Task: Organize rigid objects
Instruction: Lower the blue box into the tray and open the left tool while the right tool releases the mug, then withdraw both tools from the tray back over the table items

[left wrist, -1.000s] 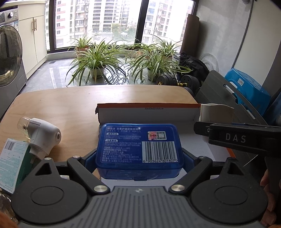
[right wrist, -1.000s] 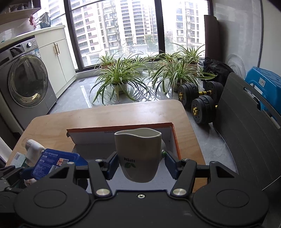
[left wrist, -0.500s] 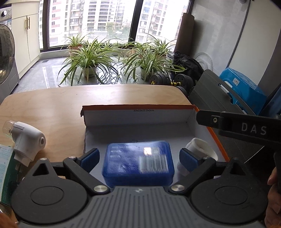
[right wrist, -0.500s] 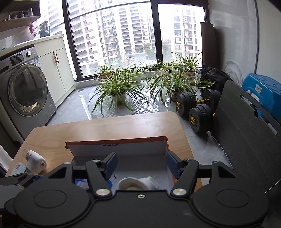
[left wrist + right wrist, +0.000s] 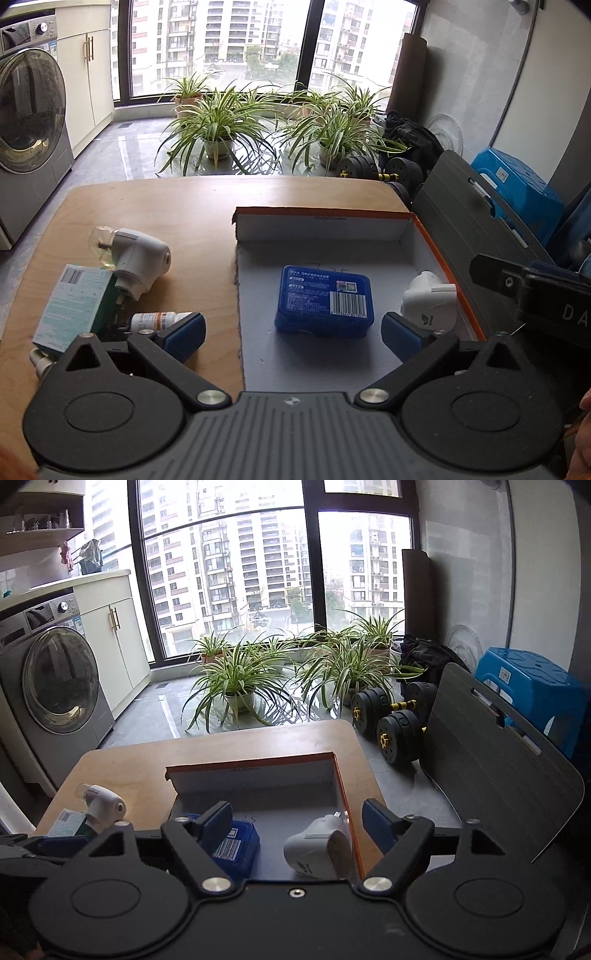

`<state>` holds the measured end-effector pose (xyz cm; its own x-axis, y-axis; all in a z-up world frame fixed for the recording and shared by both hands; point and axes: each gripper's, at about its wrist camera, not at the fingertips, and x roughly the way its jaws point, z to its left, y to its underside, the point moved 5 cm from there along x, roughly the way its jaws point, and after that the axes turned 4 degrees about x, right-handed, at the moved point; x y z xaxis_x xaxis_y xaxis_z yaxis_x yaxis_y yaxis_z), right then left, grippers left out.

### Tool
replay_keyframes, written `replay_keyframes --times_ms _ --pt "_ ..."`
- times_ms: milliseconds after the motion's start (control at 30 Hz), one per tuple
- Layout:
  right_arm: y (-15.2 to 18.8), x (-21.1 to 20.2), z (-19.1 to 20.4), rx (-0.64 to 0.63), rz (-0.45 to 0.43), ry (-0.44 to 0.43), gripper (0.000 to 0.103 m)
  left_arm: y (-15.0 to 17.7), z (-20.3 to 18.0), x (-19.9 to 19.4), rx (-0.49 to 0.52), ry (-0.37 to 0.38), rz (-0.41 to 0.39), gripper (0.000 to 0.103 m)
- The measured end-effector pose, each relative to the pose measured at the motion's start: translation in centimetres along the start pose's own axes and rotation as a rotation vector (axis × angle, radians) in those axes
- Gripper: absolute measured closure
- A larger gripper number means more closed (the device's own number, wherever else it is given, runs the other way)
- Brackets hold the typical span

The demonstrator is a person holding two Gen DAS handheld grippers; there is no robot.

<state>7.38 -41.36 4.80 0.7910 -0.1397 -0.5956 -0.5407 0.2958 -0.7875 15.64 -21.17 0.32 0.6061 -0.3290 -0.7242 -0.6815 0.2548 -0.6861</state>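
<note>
A blue lidded box (image 5: 323,300) lies flat in the orange-edged cardboard tray (image 5: 443,258). A white cup (image 5: 428,299) lies on its side by the tray's right wall. My left gripper (image 5: 291,332) is open and empty, raised just behind the blue box. My right gripper (image 5: 297,821) is open and empty above the tray, with the cup (image 5: 319,849) and the blue box (image 5: 232,843) below it. On the table left of the tray lie a white plug-in device (image 5: 138,254), a teal carton (image 5: 72,306) and a small dropper bottle (image 5: 159,320).
The wooden table (image 5: 184,199) ends near a dark chair back (image 5: 472,229) on the right. Potted plants (image 5: 218,122), dumbbells (image 5: 388,716), a blue stool (image 5: 535,686) and a washing machine (image 5: 55,679) stand on the floor beyond.
My left gripper let go of the blue box in the tray and drew back. My right gripper let go of the white cup, which now lies on its side, and lifted away.
</note>
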Motion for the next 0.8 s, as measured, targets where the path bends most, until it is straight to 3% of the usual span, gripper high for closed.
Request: replay_keyframes --times_ms 433,800 --pt "2.0 -3.6 2.6 -0.02 -0.001 -0.026 0.01 1.5 2.1 -4.5 -0.001 -0.066 -0.038 0.0" --pt "2.9 -4.8 4.2 -0.043 0.003 -0.044 0.007 2.8 3.8 -6.1 -0.026 -0.093 -0.051 0.0"
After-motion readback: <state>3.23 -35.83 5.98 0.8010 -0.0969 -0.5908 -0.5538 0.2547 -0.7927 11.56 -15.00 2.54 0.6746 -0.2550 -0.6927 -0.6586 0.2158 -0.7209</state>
